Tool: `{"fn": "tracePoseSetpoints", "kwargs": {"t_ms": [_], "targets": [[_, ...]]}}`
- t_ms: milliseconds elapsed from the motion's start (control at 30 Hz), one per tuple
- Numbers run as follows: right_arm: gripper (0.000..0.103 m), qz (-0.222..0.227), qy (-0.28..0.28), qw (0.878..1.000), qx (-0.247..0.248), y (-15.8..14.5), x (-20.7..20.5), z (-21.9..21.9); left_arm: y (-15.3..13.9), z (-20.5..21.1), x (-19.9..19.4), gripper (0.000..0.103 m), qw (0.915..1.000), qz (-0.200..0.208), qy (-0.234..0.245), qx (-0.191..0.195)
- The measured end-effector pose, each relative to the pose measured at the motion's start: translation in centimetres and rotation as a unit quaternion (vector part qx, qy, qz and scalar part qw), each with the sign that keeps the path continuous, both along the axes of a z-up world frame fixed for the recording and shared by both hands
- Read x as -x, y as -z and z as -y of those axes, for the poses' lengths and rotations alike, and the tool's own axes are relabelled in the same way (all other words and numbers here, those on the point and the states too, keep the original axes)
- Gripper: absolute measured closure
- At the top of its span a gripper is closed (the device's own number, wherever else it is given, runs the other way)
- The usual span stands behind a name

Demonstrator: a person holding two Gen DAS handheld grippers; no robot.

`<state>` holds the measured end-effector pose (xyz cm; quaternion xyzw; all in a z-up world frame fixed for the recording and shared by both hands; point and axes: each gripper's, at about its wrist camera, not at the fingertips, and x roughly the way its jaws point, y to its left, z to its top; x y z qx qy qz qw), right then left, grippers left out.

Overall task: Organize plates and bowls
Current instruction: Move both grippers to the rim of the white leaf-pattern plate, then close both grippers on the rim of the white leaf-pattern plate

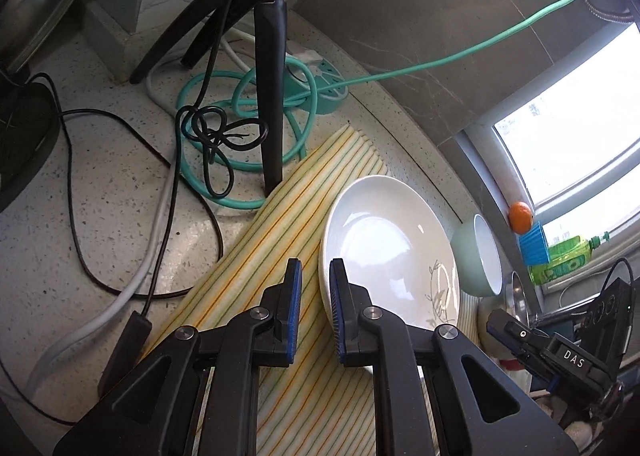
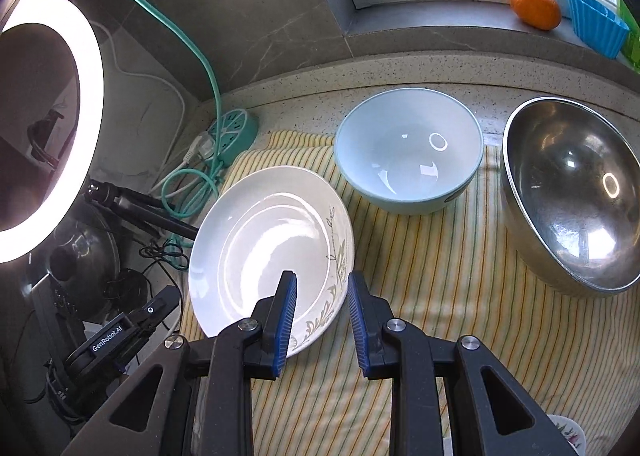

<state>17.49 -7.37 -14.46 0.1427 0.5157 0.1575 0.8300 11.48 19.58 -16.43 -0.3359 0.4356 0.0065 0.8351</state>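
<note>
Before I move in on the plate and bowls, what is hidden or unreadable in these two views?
- Left wrist: steel bowl mostly hidden behind the green bowl.
- Left wrist: plate near rim covered by the left gripper, so contact is unclear.
- Right wrist: patterned dish cut off by the bottom edge and the right gripper.

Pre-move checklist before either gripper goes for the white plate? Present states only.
1. Left gripper open, empty: ok.
2. Right gripper open, empty: ok.
3. White plate lying on the striped cloth, nothing stacked on it: ok.
4. Right gripper straddling the plate's rim: not ok; the near rim lies under the left finger, and the gap sits over cloth.
5. Pale green bowl and steel bowl apart from the plate: ok.
6. Plate's left edge free of the tripod leg and teal cable: cannot tell, they lie close.
</note>
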Motion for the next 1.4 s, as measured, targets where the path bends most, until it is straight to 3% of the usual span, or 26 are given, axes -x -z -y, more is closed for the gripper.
{"fn": "tracePoseSetpoints", "kwargs": {"t_ms": [467,1400], "targets": [[0.080,-0.021,0.022,1.000,-0.008,2.2,-1.8,-0.1,0.4,0.2,-2.6,0.091,0.9998,0.002,0.017,-0.005],[0.097,-0.043,0.008,0.999,0.006,4.4,-3.5,-1.1,1.3,1.3,-4.4,0.093,0.9992,-0.016,0.027,-0.023]]}}
